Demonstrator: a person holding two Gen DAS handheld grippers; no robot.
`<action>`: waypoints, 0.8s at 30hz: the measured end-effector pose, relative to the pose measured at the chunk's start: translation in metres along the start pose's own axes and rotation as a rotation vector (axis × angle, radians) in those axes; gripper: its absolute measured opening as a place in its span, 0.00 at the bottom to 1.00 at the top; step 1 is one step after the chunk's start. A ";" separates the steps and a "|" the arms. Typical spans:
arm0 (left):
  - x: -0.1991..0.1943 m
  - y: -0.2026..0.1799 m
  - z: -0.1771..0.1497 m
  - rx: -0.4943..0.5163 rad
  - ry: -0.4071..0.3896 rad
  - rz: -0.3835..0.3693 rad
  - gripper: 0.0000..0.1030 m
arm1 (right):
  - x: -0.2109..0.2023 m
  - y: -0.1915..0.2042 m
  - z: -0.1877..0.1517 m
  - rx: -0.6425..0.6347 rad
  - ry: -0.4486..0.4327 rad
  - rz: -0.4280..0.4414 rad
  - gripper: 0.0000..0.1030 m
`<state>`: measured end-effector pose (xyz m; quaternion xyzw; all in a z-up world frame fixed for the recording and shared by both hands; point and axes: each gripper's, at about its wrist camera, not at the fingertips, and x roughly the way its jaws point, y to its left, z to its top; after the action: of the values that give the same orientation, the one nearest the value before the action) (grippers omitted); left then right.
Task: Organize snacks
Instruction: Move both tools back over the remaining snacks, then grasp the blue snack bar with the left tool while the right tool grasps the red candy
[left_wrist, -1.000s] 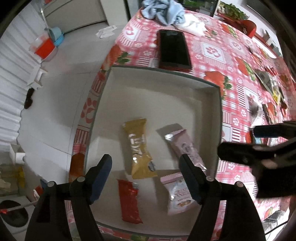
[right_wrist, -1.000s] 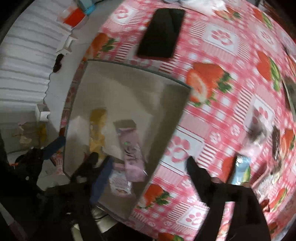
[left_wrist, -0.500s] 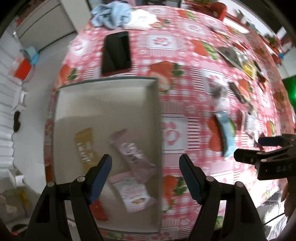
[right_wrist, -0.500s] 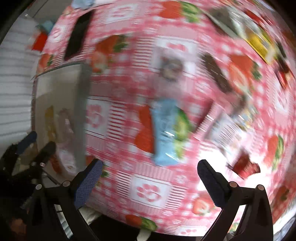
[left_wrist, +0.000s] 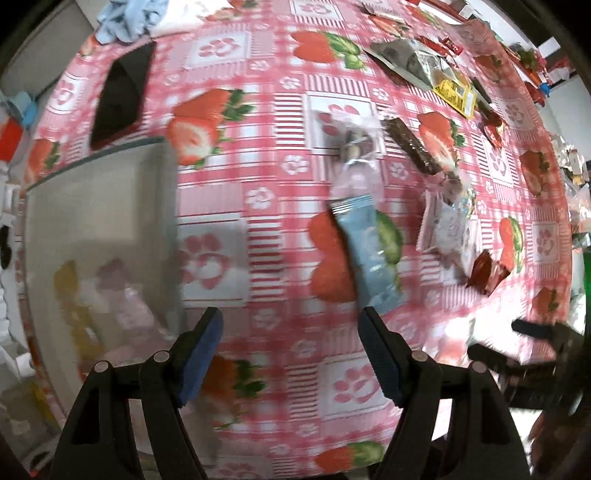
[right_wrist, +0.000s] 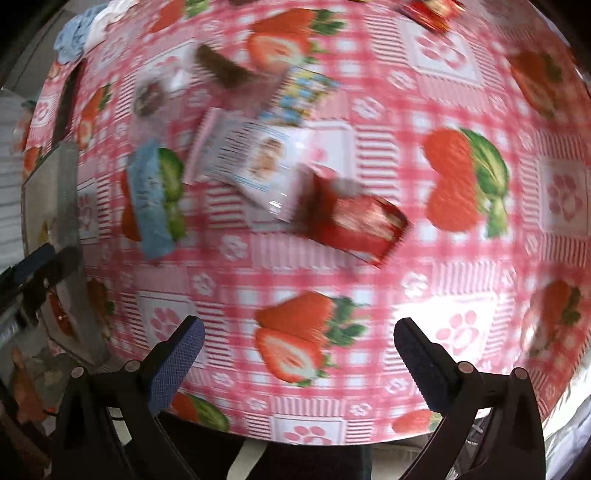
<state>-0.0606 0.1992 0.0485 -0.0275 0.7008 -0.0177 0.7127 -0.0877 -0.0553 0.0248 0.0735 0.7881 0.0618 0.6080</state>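
Note:
A grey tray (left_wrist: 99, 206) sits at the table's left end, holding a yellow packet (left_wrist: 72, 295) and a pink packet (left_wrist: 125, 299), both blurred. Loose snacks lie on the strawberry tablecloth: a light blue packet (left_wrist: 369, 254), a brown bar (left_wrist: 412, 146), a white packet (right_wrist: 255, 162) and a red packet (right_wrist: 358, 225). My left gripper (left_wrist: 291, 354) is open and empty above the cloth, right of the tray. My right gripper (right_wrist: 295, 358) is open and empty, just short of the red packet. The blue packet also shows in the right wrist view (right_wrist: 153, 203).
A black phone (left_wrist: 123, 92) lies beyond the tray, with a blue cloth (left_wrist: 125, 18) at the far end. More packets (left_wrist: 417, 64) are scattered along the table's right side. The table's near edge runs just below both grippers.
Both grippers have swung right, away from the tray and over the loose snacks. The tray has slid to the left edge of both views. Both jaws stay open.

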 end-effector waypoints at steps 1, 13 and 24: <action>0.005 -0.005 0.004 -0.010 0.006 0.000 0.76 | 0.000 -0.005 -0.002 0.003 0.000 -0.001 1.00; 0.050 -0.035 0.031 -0.101 0.076 0.016 0.76 | -0.009 -0.082 -0.041 -0.052 -0.018 -0.046 1.00; 0.064 -0.076 0.040 -0.044 0.083 0.082 0.57 | -0.027 -0.078 -0.030 -0.256 -0.061 -0.127 1.00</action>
<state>-0.0182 0.1195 -0.0097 -0.0138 0.7305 0.0259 0.6823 -0.1125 -0.1373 0.0438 -0.0529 0.7581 0.1210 0.6386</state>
